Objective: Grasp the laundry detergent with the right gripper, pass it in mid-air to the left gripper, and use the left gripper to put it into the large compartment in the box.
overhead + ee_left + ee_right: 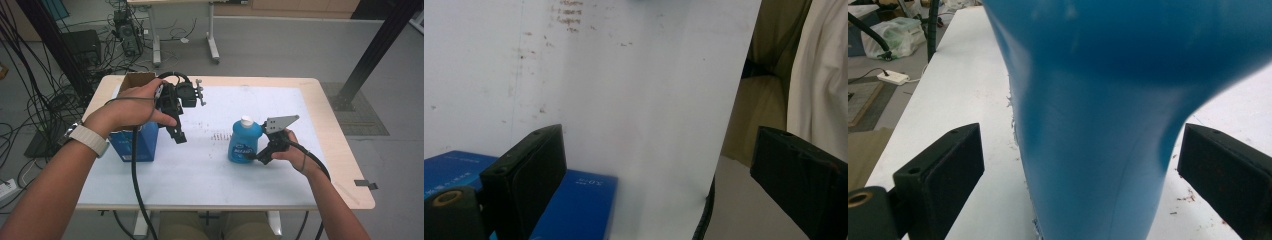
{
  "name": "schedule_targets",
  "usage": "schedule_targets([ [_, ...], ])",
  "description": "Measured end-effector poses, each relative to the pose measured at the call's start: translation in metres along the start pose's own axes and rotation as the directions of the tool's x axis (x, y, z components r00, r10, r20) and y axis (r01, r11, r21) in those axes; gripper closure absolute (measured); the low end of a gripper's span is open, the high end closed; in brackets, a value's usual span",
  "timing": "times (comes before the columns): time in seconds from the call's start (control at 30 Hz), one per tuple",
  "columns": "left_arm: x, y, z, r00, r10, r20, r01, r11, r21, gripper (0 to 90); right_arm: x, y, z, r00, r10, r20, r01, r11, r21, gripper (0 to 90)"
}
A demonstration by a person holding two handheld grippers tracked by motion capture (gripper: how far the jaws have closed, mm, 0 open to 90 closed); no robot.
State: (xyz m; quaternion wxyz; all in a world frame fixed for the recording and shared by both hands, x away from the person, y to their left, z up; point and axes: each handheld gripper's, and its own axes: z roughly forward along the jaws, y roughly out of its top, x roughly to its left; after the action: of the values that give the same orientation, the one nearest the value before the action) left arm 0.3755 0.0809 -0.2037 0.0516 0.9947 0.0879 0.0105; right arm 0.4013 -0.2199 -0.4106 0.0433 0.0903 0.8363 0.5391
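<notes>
A blue bottle [245, 141] with a white cap stands upright on the white table top [200, 170]. My right gripper [256, 158] is at its lower right side, open, its jaws either side of the bottle's body [1088, 140] without touching it. My left gripper [179, 136] is held in the air beside an open blue cardboard box [135, 142], pointing down at the table. It is open with nothing between its jaws; the box's blue side [574, 200] shows behind its left jaw.
The box stands at the table's left side with its flap up at the back. Small brown marks [220, 135] dot the table near the bottle. Cables and a desk frame [157, 45] lie on the floor beyond the table.
</notes>
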Motion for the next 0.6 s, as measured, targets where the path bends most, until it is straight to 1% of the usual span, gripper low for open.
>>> schedule_targets([
  [0.33,-0.0001,-0.0005,0.0000,1.0000,-0.001,-0.002,0.001,1.0000,-0.002,8.3,0.0009,0.0001,0.0053,1.0000,-0.007,-0.002,0.007,1.000,-0.008,6.9],
  [0.37,-0.0006,-0.0007,0.0003,1.0000,-0.008,-0.002,0.008,1.0000,-0.006,8.3,0.0009,0.0000,0.0055,1.0000,-0.006,-0.001,0.006,1.000,-0.009,7.0],
  [0.43,-0.0002,-0.0008,-0.0001,1.0000,-0.002,-0.003,0.002,1.0000,-0.002,8.3,0.0011,-0.0002,0.0061,1.0000,-0.008,-0.003,0.008,1.000,-0.010,7.5],
  [0.6,0.0001,-0.0010,-0.0001,1.0000,-0.003,-0.002,0.003,1.0000,-0.002,8.3,0.0014,-0.0014,0.0077,1.0000,-0.006,-0.003,0.006,1.000,-0.016,8.5],
])
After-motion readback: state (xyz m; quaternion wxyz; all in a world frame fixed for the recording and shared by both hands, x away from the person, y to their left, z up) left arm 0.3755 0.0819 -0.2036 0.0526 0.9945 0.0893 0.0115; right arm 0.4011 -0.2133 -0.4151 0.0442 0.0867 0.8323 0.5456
